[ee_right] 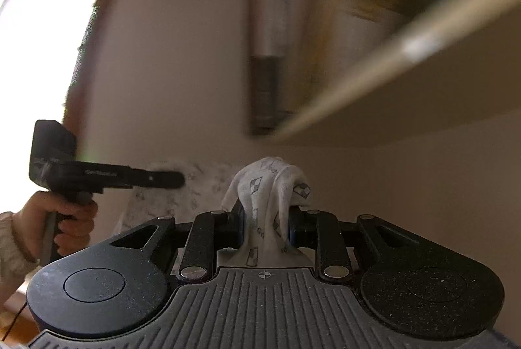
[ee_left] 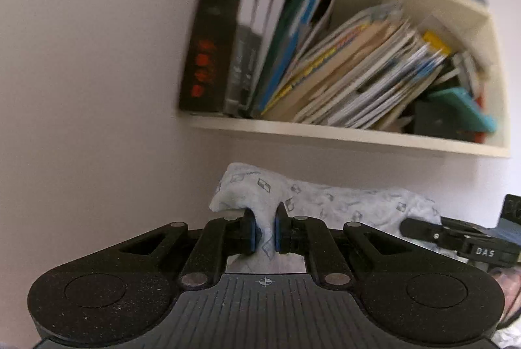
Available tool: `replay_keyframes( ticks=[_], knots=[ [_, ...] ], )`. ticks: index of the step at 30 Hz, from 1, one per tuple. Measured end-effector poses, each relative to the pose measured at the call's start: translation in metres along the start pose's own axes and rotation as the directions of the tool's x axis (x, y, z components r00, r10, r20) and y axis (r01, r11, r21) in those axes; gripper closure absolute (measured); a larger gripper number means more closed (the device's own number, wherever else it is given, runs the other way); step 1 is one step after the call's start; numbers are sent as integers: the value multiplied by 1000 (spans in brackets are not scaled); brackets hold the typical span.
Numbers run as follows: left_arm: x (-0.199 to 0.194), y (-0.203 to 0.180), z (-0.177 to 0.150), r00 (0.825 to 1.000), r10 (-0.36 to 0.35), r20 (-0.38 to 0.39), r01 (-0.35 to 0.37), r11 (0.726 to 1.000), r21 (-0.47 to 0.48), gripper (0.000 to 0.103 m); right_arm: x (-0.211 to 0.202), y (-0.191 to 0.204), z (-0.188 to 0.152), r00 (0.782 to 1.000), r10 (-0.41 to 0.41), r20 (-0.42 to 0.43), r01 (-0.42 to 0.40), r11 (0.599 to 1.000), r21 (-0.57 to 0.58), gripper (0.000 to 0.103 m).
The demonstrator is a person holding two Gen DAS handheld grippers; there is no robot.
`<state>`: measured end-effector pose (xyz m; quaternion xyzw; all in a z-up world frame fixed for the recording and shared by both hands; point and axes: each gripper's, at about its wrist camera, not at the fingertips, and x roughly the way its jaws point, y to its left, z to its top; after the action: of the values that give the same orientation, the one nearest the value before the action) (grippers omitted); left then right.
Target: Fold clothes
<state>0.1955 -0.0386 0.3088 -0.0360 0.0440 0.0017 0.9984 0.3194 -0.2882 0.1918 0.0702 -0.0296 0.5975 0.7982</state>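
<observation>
A white garment (ee_left: 329,202) printed with small dark square marks is held up in the air in front of a wall. My left gripper (ee_left: 264,231) is shut on one bunched corner of it, cloth pinched between the blue pads (ee_left: 251,235). The cloth stretches right toward the other gripper (ee_left: 456,238), seen from the side. In the right wrist view my right gripper (ee_right: 265,225) is shut on another bunched corner of the garment (ee_right: 267,186). The left gripper (ee_right: 107,176) shows at the left there, held by a person's hand (ee_right: 65,222), with blurred cloth behind it.
A cream wall shelf (ee_left: 342,134) packed with books and leaning magazines (ee_left: 342,72) hangs above and ahead, with bare white wall (ee_left: 97,88) to its left. The right wrist view is blurred; the shelf's underside (ee_right: 407,82) runs diagonally, and a bright window (ee_right: 35,39) lies left.
</observation>
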Motion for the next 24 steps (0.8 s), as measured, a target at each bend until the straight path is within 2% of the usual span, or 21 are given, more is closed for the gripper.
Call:
replay_keyframes(
  ticks=[3,6,7,9,11,12,13,14,15,18,19,22,24],
  knots=[
    [81,5,-3,997,0,-72,2,1000,26,92,18,-51,-12,996,-89,-27,91,993,72,79],
    [161,11,-6,990,2,-143,6,999,52,91,43,-106,-38,983,-160,-86,171,973,152,78],
    [188,13,-7,986,3,-167,7,998,61,90,53,-122,-50,974,-190,-126,210,964,166,77],
    [232,16,-22,972,58,-229,-40,996,83,86,73,-152,-73,947,-250,-203,287,942,177,72],
    [258,17,-36,958,113,-263,-88,991,105,84,82,-166,-92,912,-328,-247,364,924,119,64],
    [263,18,-40,956,125,-264,-103,990,99,82,85,-171,-100,896,-361,-259,394,915,87,52],
    [260,18,-42,958,126,-258,-106,990,89,74,82,-171,-102,892,-380,-244,404,913,53,37],
    [257,18,-42,960,124,-253,-106,991,83,70,79,-171,-104,890,-397,-225,412,911,21,35],
    [252,16,-43,961,124,-248,-105,991,87,70,73,-167,-104,893,-405,-196,413,911,-1,34],
    [232,7,-44,963,127,-237,-102,988,117,65,60,-148,-100,914,-380,-145,376,925,-55,34],
    [225,5,-44,963,128,-235,-103,988,119,58,56,-144,-98,917,-373,-139,367,928,-69,34],
    [199,-7,-46,965,123,-232,-96,988,122,26,49,-127,-94,928,-340,-150,331,940,-82,30],
    [176,-17,-49,963,129,-236,-101,987,128,24,40,-109,-91,938,-303,-169,295,953,-73,27]
  ],
)
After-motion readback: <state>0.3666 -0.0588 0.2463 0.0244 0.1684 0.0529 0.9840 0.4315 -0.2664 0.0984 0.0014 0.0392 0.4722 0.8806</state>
